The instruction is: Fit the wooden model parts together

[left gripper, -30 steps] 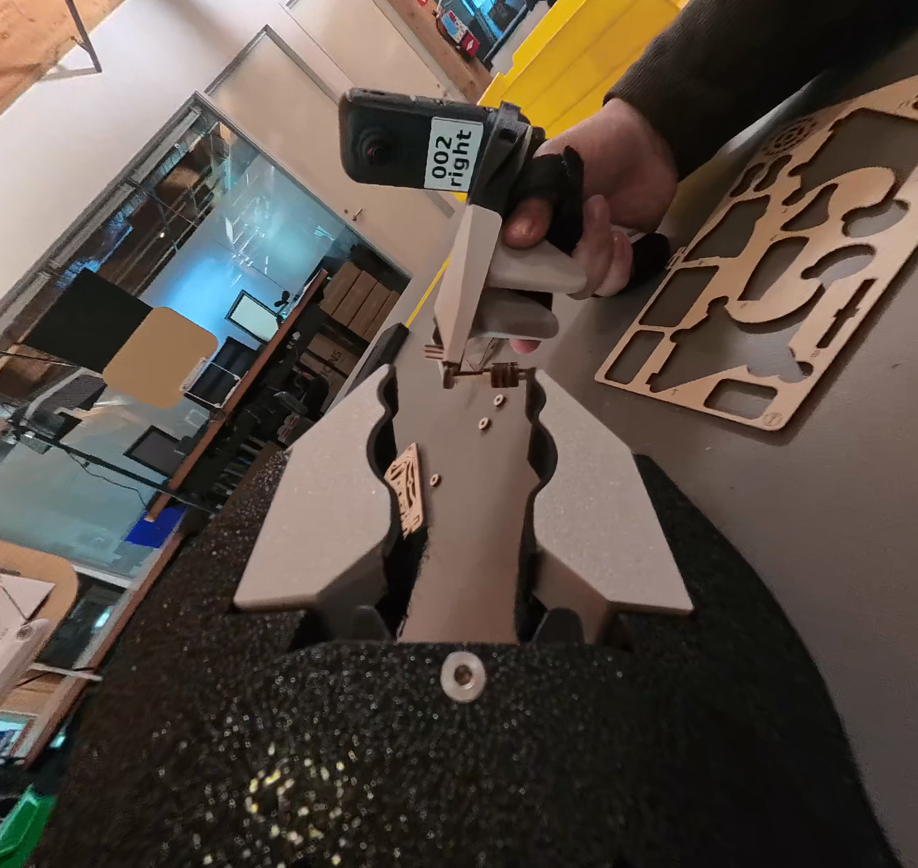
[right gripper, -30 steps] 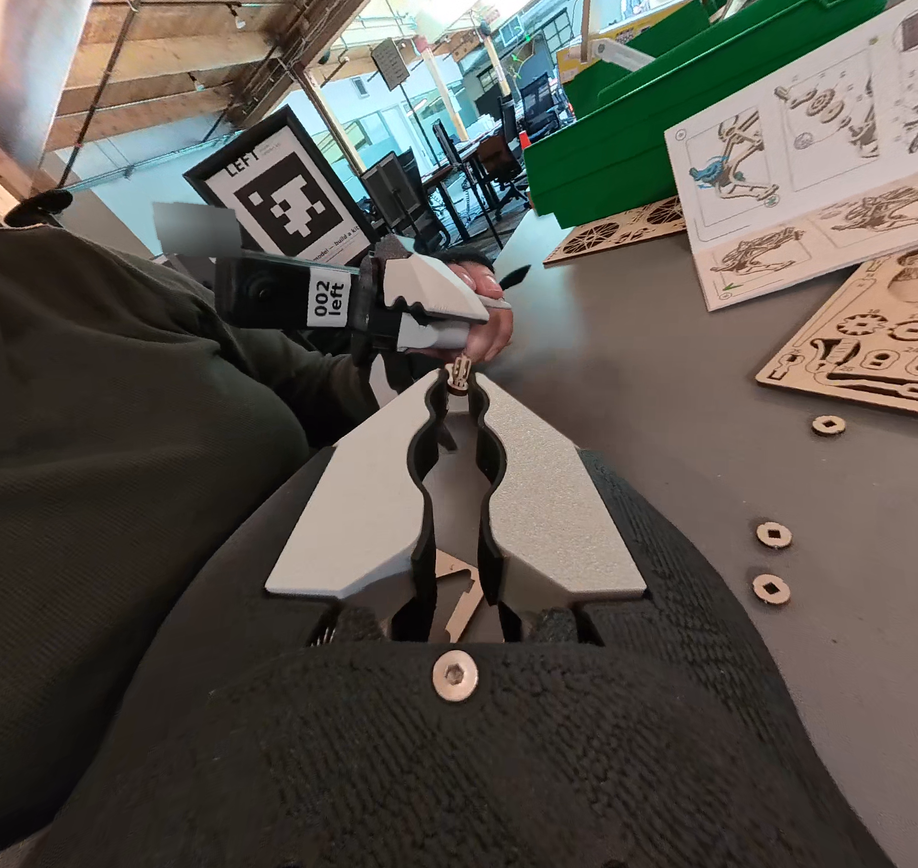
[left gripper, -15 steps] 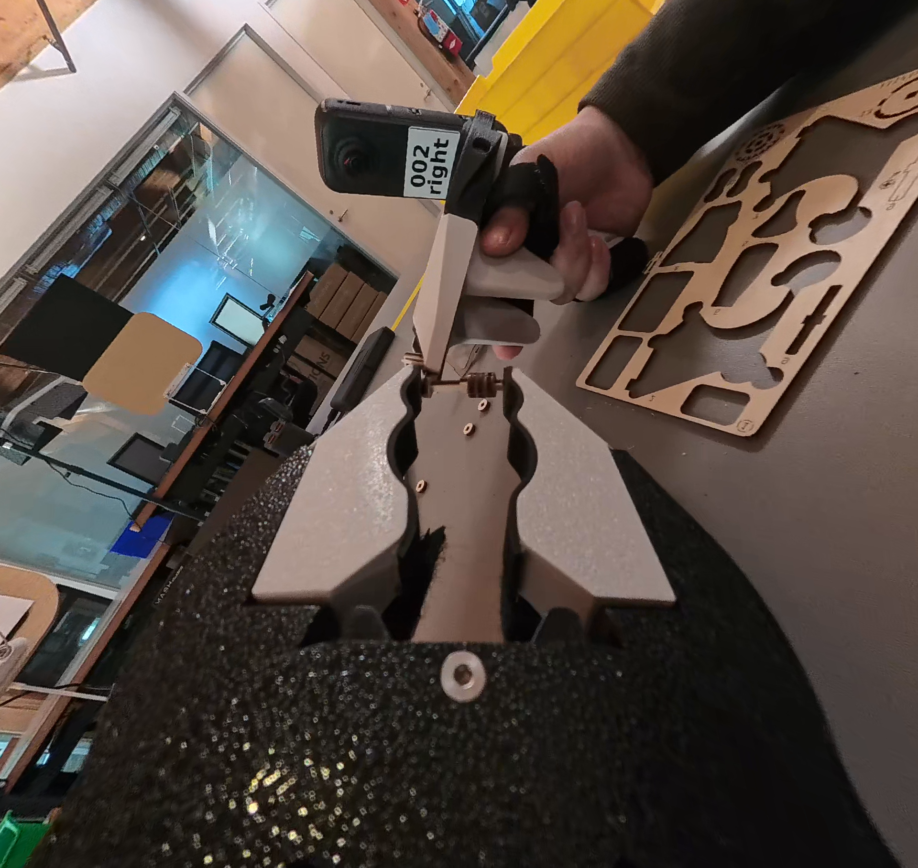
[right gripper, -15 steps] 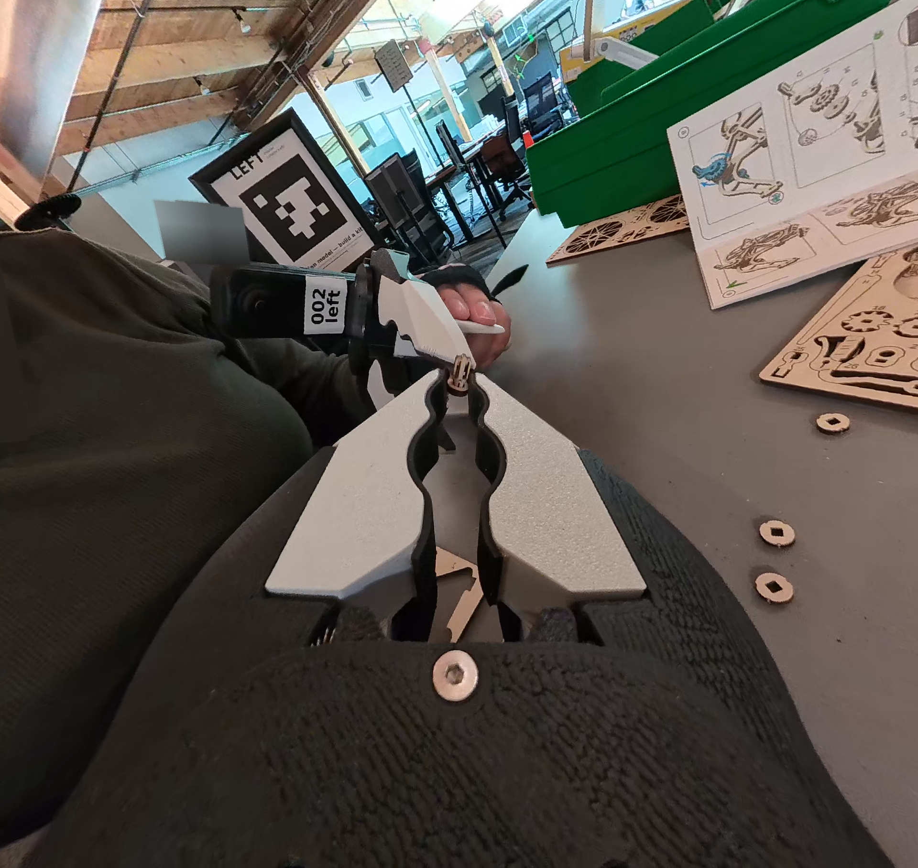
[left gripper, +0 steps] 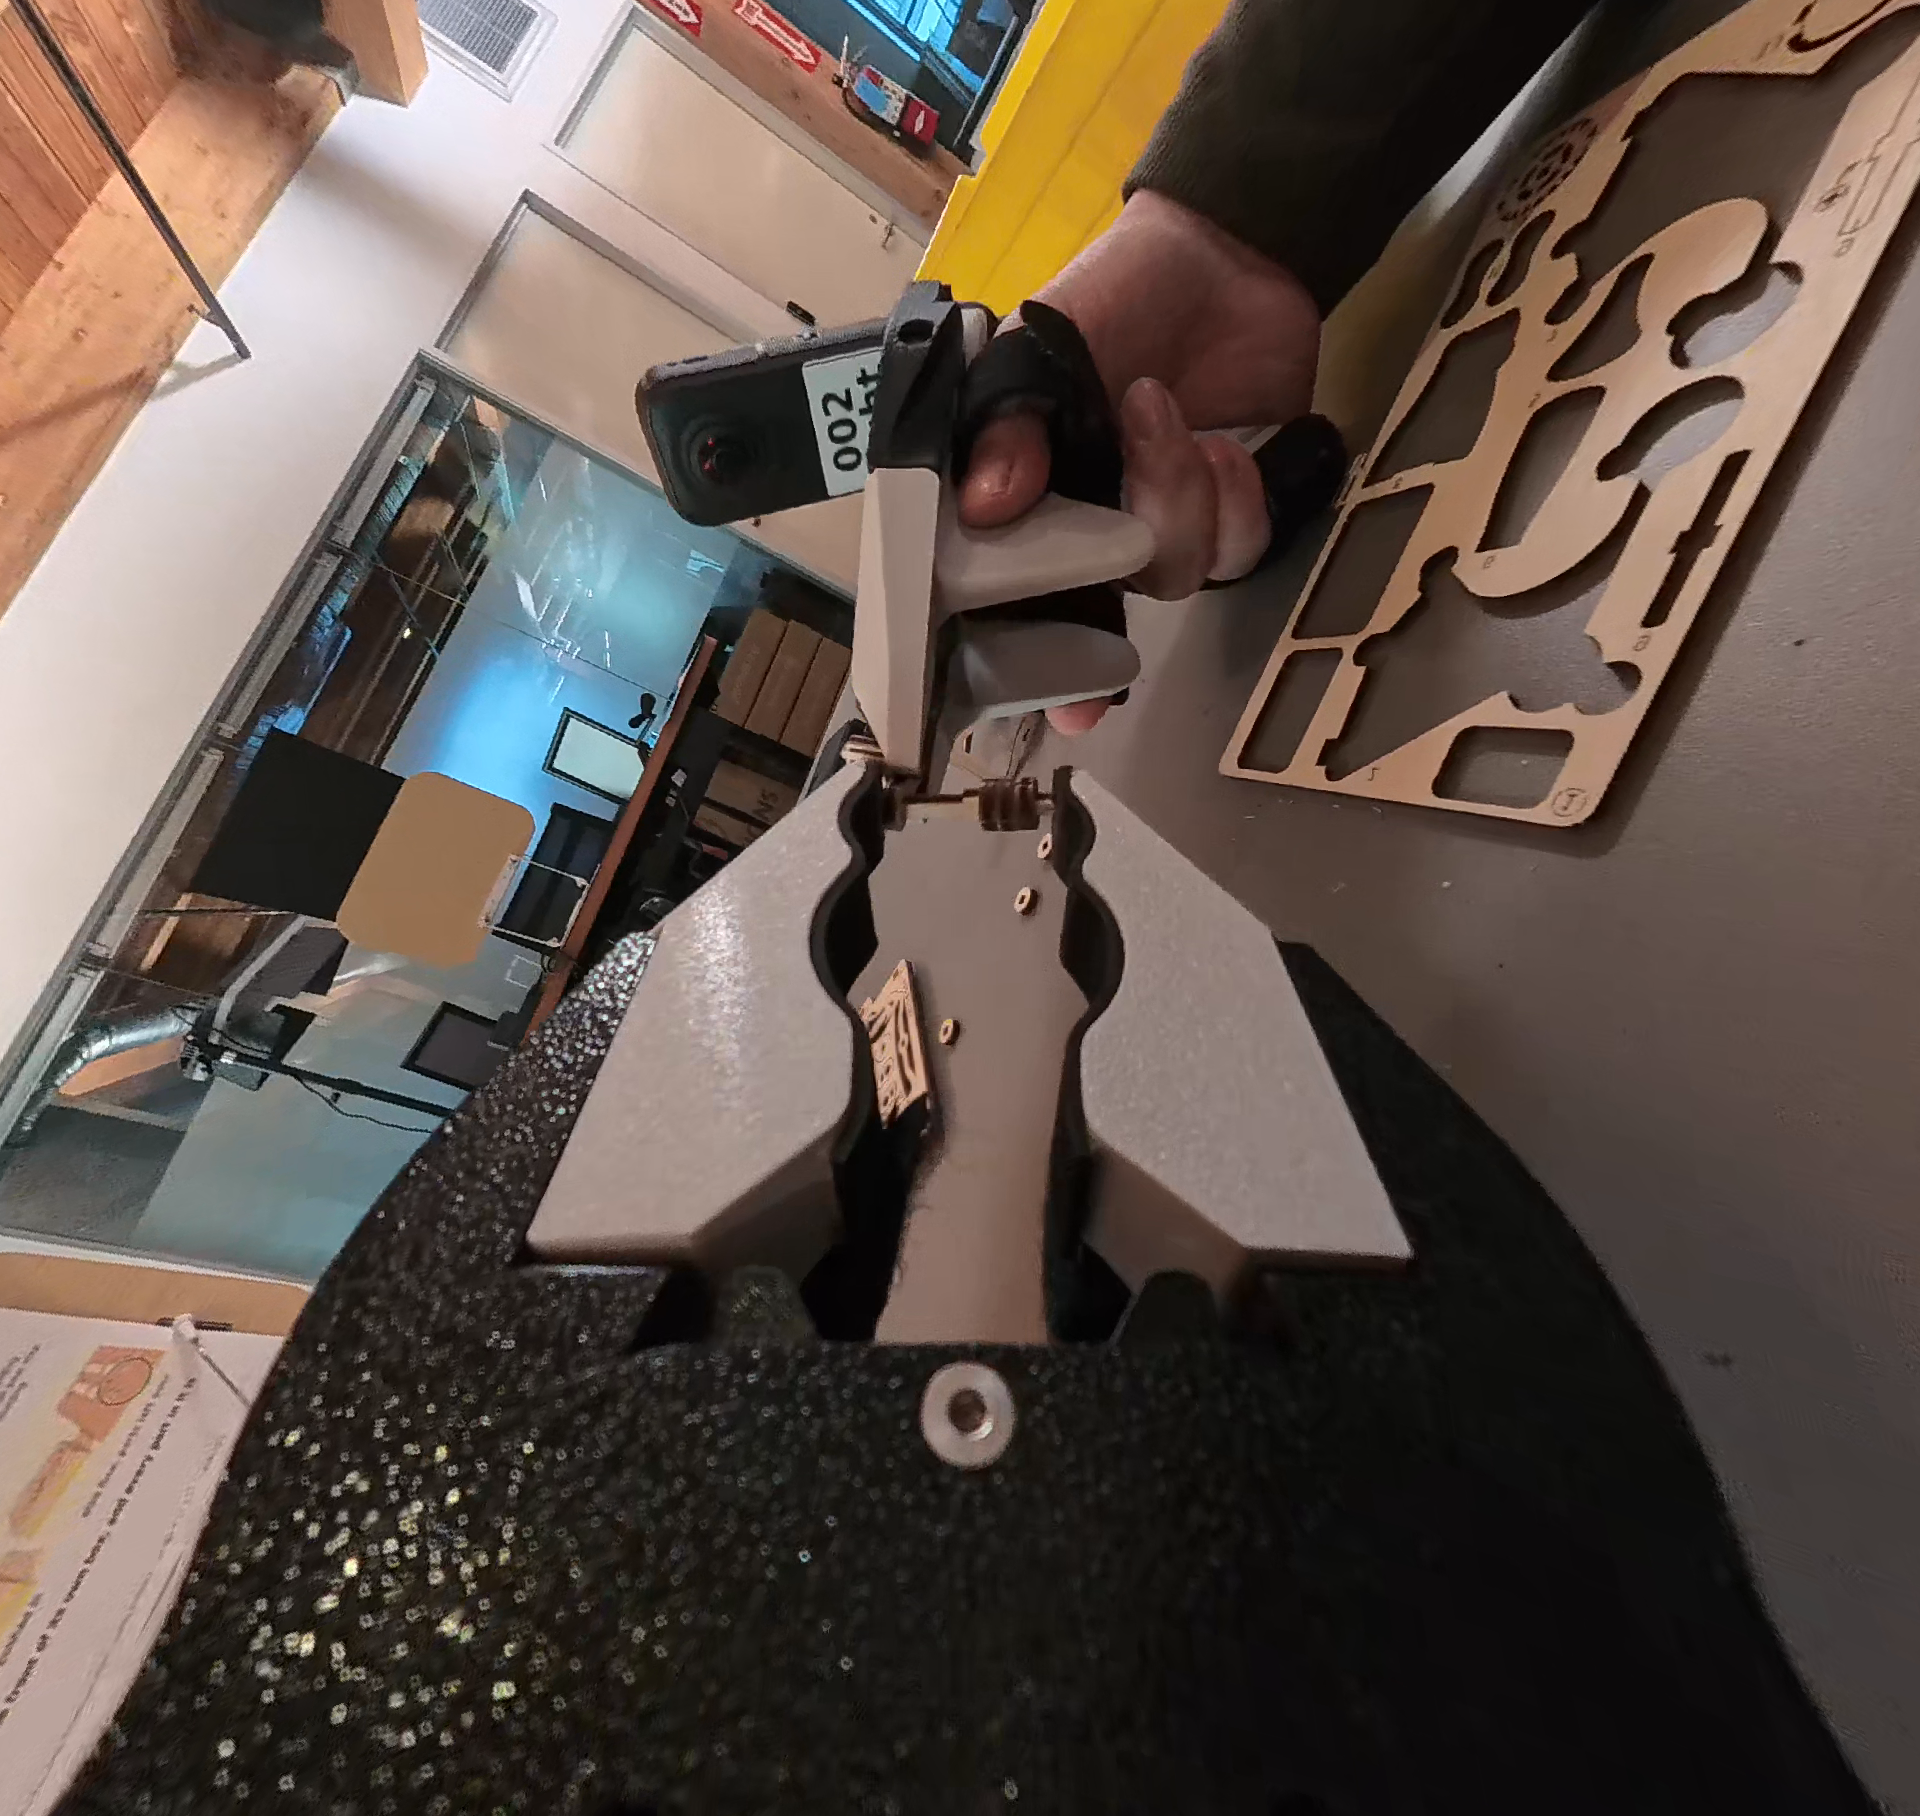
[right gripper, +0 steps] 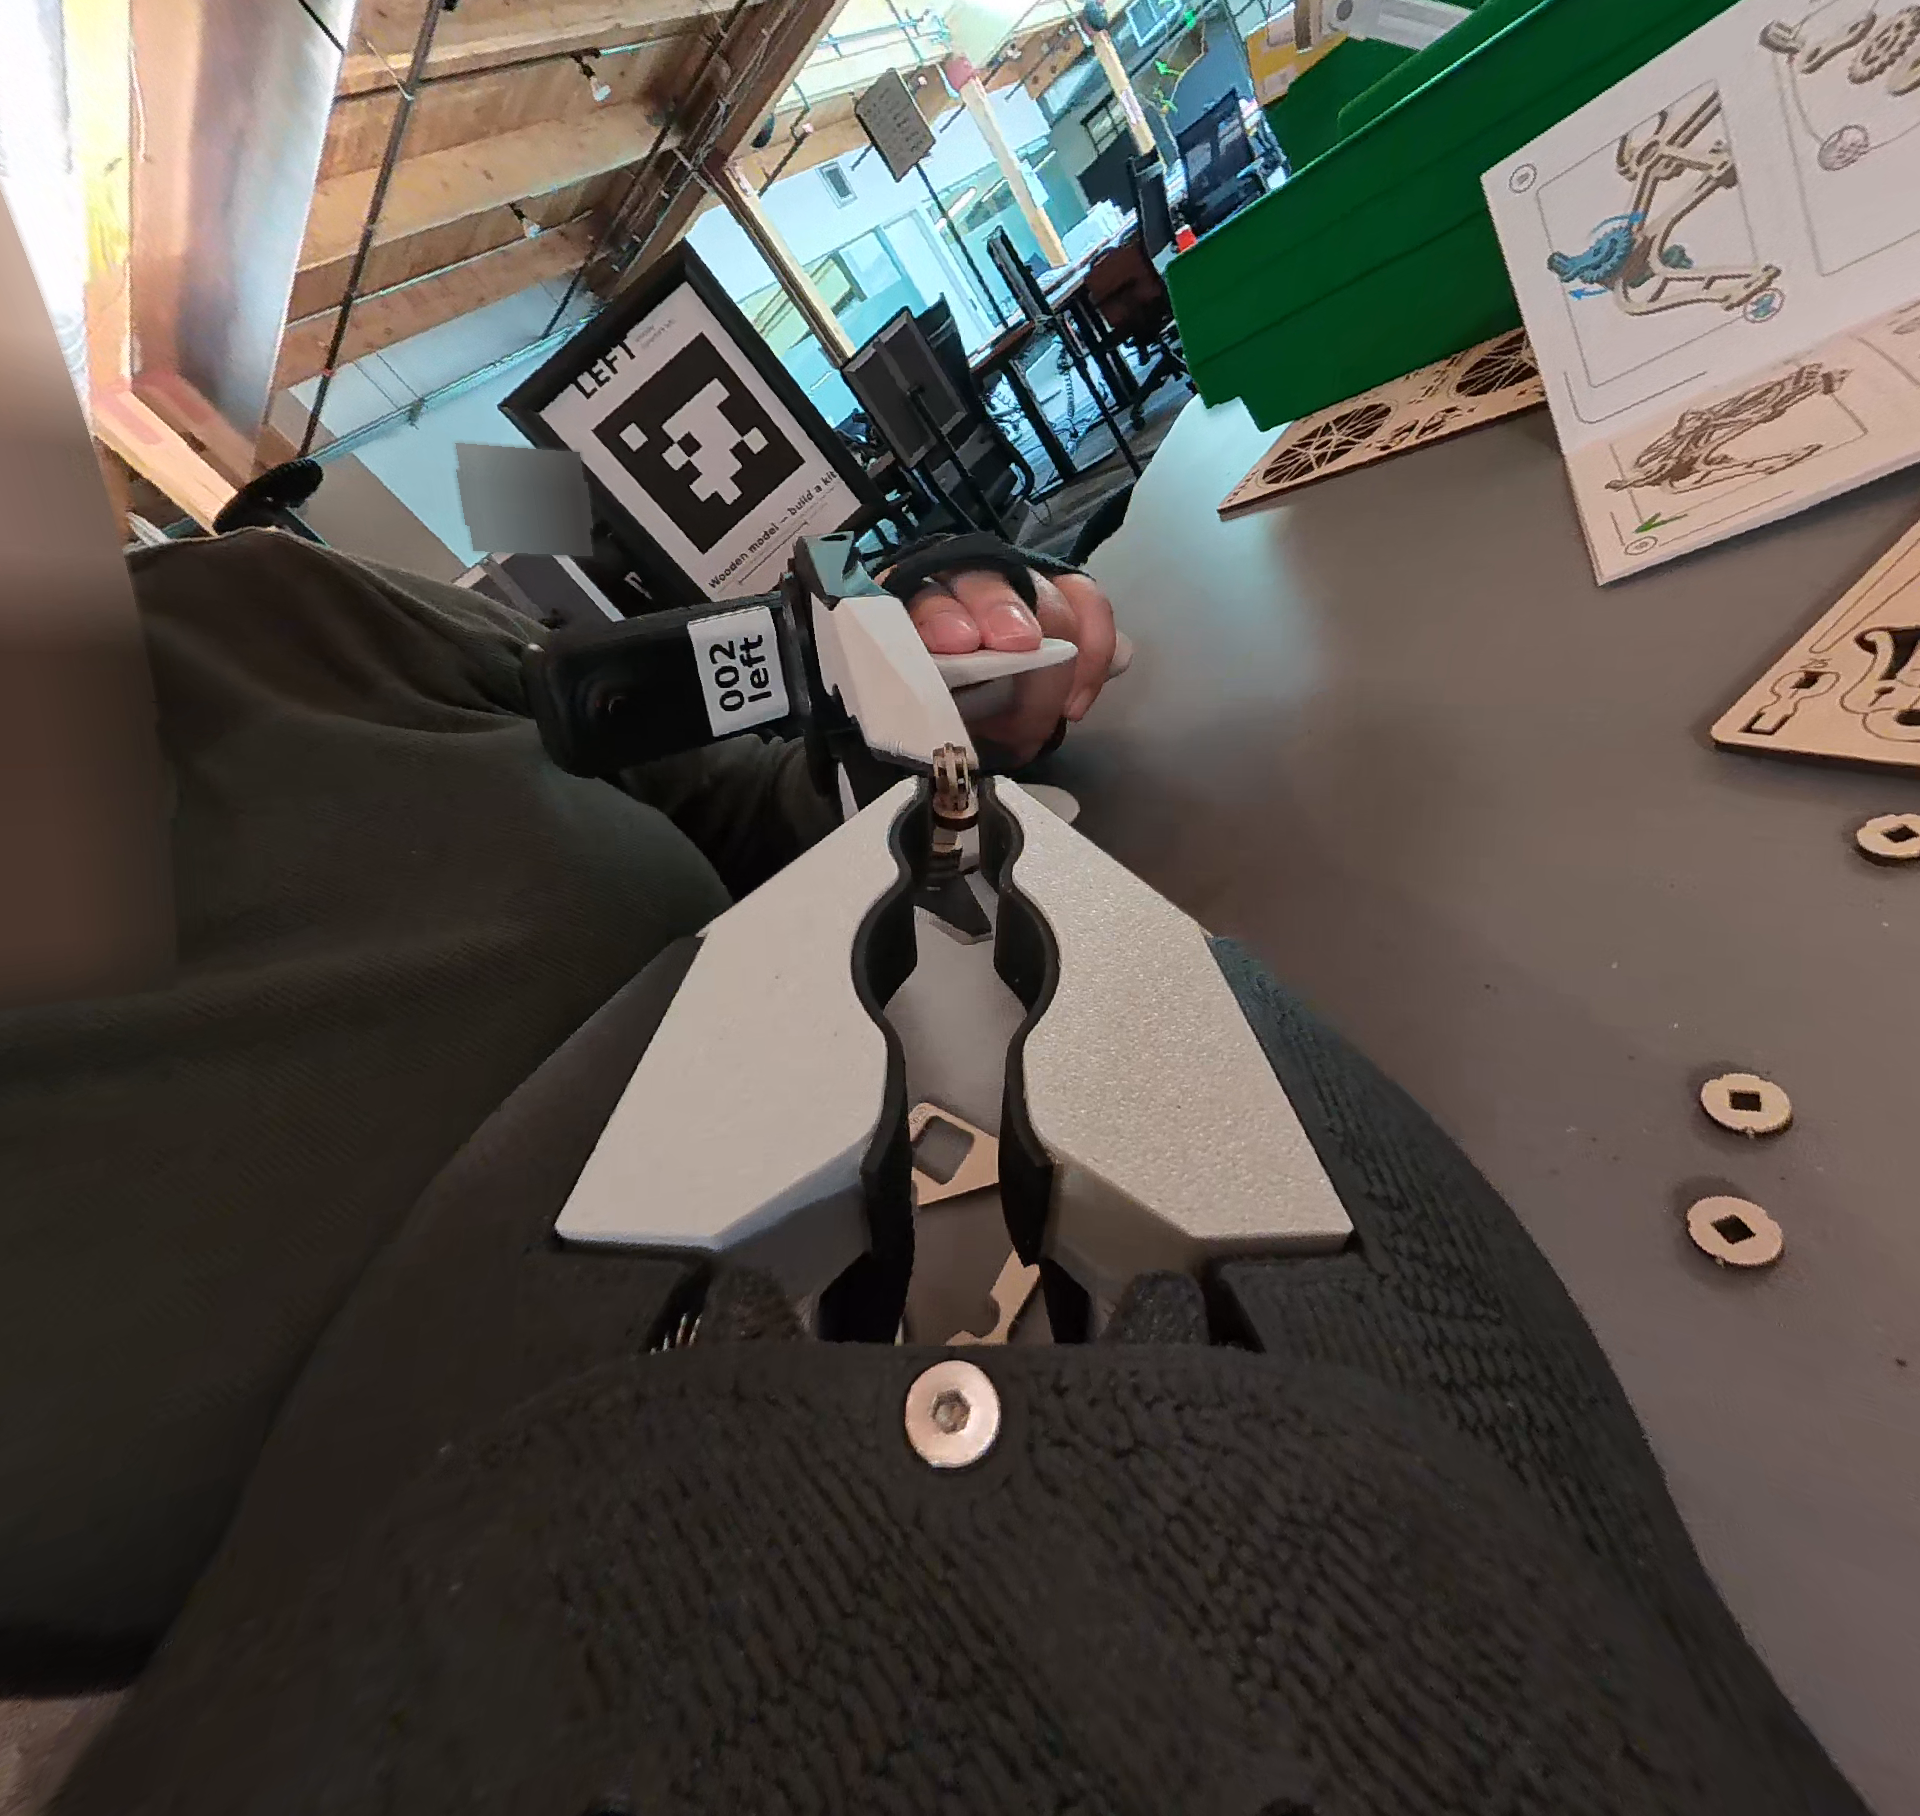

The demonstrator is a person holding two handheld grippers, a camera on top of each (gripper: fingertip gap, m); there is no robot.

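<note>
A thin wooden axle with a small gear stack (left gripper: 1000, 806) is held above the grey table (left gripper: 1558, 1091). My left gripper (left gripper: 971, 796) is shut on it, one fingertip at each end. My right gripper (left gripper: 902, 774) comes down from above and pinches the axle's left end. In the right wrist view, my right gripper (right gripper: 954, 819) is shut around the axle (right gripper: 951, 798), seen end-on. The left gripper's upper finger (right gripper: 894, 686) touches its top.
A cut-out wooden sheet (left gripper: 1558, 478) lies right of the right hand. Loose washers (left gripper: 1027, 900) (right gripper: 1745, 1106) and a small carved part (left gripper: 900, 1049) lie on the table. An instruction sheet (right gripper: 1714, 312), more wooden sheets (right gripper: 1382, 416) and green bins (right gripper: 1403, 239) stand behind. Only a small space, under 4 cm, lies between the two pairs of fingers.
My left gripper's jaws have narrowed from wide open onto the ends of the axle. The right gripper has tilted more upright while still holding the axle.
</note>
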